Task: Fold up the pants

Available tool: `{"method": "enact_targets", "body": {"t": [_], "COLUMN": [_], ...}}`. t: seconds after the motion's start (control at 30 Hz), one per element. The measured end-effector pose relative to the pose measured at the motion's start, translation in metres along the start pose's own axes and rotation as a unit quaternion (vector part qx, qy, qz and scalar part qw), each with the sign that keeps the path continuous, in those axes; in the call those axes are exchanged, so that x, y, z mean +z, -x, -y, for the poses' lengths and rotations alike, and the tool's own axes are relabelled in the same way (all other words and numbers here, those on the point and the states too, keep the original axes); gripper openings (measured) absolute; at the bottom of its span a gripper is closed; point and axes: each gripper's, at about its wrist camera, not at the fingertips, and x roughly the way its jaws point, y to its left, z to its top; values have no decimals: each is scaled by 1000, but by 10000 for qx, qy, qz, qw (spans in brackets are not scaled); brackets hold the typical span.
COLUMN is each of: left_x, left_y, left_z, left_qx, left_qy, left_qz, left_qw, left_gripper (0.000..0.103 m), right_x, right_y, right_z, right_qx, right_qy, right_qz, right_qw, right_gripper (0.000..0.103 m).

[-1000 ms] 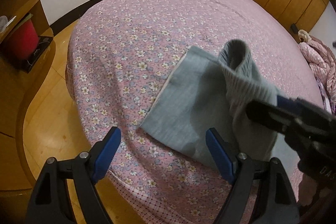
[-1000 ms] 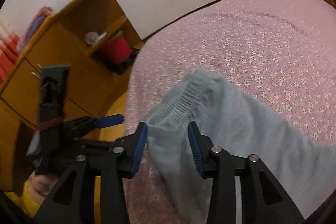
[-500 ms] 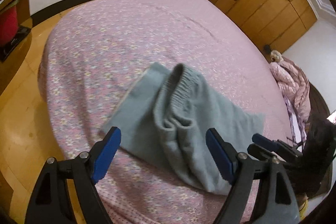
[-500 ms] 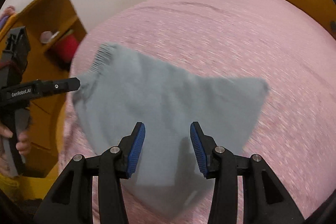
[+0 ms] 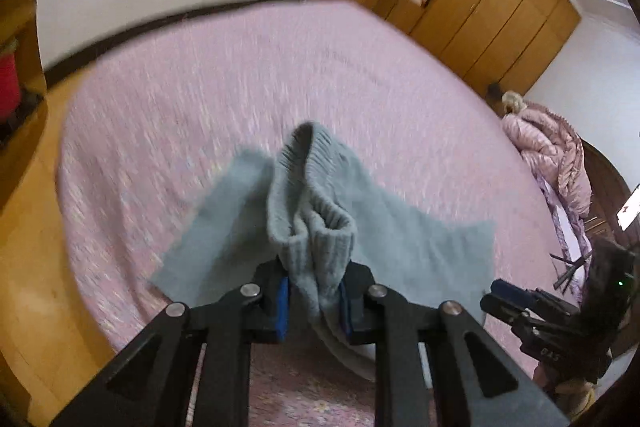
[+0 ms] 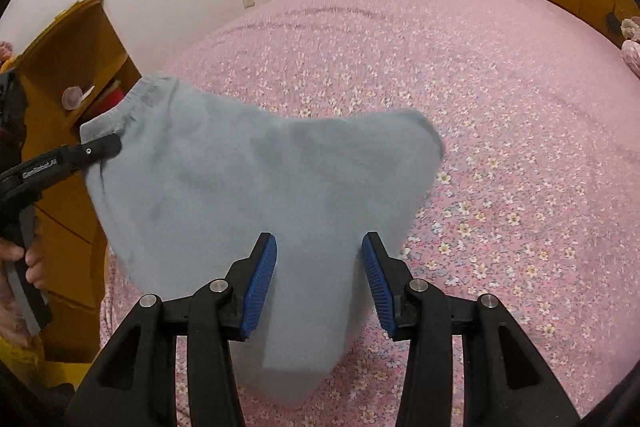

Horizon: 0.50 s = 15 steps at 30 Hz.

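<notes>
Pants [image 5: 320, 227] made of soft grey-blue knit lie on the pink bed [image 5: 240, 87], near its front edge, with the stretchy ribbed waist lifted up in a bunch.

From the left wrist we see our left gripper [image 5: 312, 301] pointing down at the bed. Its jaws are closing, and the ribbed waist is pinched between the blue pads [image 5: 282, 303]. The rest of the pants spreads flat on both sides of the waist. Our right gripper [image 5: 508, 301] shows low at the right of the pants. Past the pants the bed is round and wide, with lots of bare sheet. A puffy pink coat [image 5: 548, 147] sits at the bed's far right edge. This view is blurry.

From the right wrist we see our right gripper [image 6: 318, 275] tilted down over the pants [image 6: 260, 187]. Its jaws stand apart, and the blue ridged pads [image 6: 262, 283] do not press the cloth that lies under and between them. Our left gripper [image 6: 100, 147] bites the waist corner at the left side of the pants, with a hand [image 6: 28, 263] on its handle. The sheet has small flowers. A wooden shelf [image 6: 80, 67] stands left of the pants, off the bed.
</notes>
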Motion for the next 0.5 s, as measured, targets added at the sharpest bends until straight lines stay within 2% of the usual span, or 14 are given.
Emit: {"method": "enact_targets", "body": {"t": [0.13,0.17,0.2,0.27,0.3,0.37,0.5], "left_x": [-1,-4,-7,-12,-14,-12,-1], "left_y": [-3,-10,-21,-38,-40,-31,2], "left_z": [-20,-29,-37,-46,-46,-42,-20], "left_qx": [577,639,682,875,962,999,1455], "left_qy": [42,124,209,245,217,140,-418], "left_qz": [70,-20,-224,-637,-688,-511,6], "left_qw": [9983,9979,9972,9938,9927,9936,9885], "left_gripper": [21,25,27,37,39,43,54], "right_x": [-5,-6,-6,-5,-4,-2,4], "right_y": [-18,-21,-21,-19,-18,-13,-12], "right_z": [4,5,6,5,5,6,8], "right_qx": [-104,-149,-159,-155,-168,-206,-263], "right_qy": [-41,-59,-72,-76,-69,-44,-69], "right_qz": [-168,-214,-227,-172,-126,-1,103], "right_qw": [9998,9996,9996,9997,9998,9998,9996], "right_gripper": [46,46,46,46,46,46,46]}}
